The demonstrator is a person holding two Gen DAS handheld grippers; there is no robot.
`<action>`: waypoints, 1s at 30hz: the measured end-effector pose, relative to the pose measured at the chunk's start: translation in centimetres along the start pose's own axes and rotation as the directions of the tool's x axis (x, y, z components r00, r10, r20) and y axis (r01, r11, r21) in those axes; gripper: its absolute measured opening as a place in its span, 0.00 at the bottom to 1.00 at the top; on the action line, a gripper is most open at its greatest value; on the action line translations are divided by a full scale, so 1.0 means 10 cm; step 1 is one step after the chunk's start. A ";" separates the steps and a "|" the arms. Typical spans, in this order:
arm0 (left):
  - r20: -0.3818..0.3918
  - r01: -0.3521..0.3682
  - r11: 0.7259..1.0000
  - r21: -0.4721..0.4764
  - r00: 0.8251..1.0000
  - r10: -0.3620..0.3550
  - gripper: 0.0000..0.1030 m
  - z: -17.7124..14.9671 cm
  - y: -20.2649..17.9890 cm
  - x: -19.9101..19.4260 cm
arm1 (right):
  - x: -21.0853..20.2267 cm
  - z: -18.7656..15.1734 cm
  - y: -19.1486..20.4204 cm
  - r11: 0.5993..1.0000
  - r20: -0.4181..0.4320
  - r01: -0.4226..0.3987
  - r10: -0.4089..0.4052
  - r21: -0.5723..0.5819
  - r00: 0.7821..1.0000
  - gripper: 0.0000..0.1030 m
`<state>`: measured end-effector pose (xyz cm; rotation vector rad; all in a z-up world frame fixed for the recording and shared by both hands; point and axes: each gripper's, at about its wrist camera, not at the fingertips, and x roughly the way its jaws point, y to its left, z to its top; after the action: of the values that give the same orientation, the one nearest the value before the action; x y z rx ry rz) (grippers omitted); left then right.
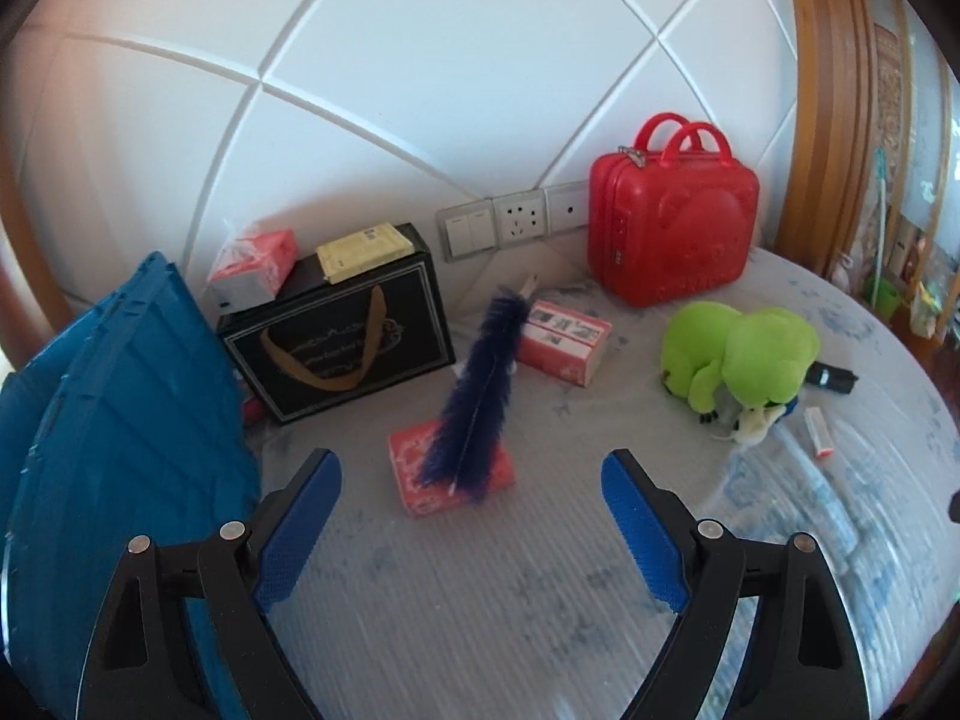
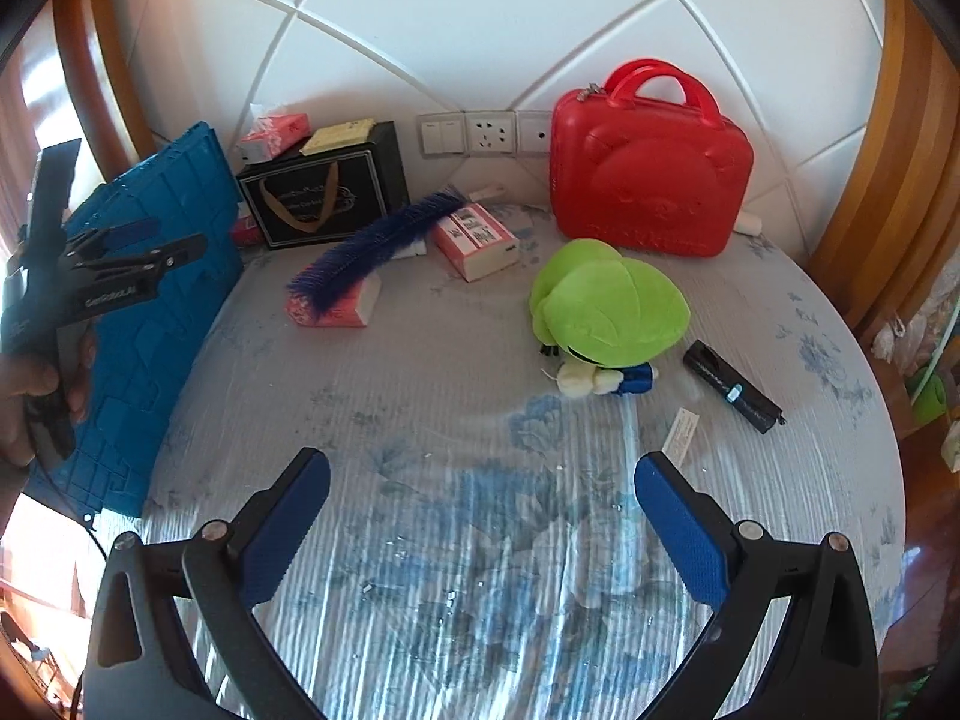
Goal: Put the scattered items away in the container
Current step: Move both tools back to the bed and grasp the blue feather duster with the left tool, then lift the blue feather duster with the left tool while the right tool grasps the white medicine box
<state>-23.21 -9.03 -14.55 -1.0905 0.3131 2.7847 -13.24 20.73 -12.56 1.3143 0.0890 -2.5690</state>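
Fingers of both the left gripper (image 1: 471, 477) and right gripper (image 2: 483, 480) stand apart, empty; green plush frog (image 2: 606, 306) at one o'clock of the right, blue plastic crate (image 2: 162, 276) at nine.

Blue crate (image 2: 174, 276) leans at the bed's left — feather (image 2: 375, 240) across a pink pack (image 2: 336, 309), green plush (image 2: 606, 306) seemingly face-down.
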 end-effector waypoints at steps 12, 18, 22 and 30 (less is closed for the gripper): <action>-0.130 0.042 0.994 0.097 0.991 -0.029 0.81 0.20 -0.10 2.37 | 0.93 -0.83 -0.66 0.982 -0.122 0.120 -0.102 0.148 0.987 1.00; -0.302 0.107 0.985 0.136 0.951 -0.062 0.28 0.22 -0.20 3.01 | 1.08 -1.20 -0.87 0.971 -0.197 0.159 -0.123 0.179 0.973 1.00; -0.270 0.132 0.986 0.101 0.957 -0.101 0.13 0.23 -0.21 2.86 | 1.08 -1.19 -1.00 0.965 -0.197 0.172 -0.132 0.199 0.971 1.00; -0.162 0.135 0.987 0.086 0.980 -0.120 0.11 0.29 -0.23 2.23 | 1.10 -0.87 -1.03 0.968 -0.147 0.159 -0.132 0.194 0.980 1.00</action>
<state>-40.96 -5.05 -28.04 -1.2615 0.3761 2.5508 -15.15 30.00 -27.21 1.6105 -0.0583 -2.6683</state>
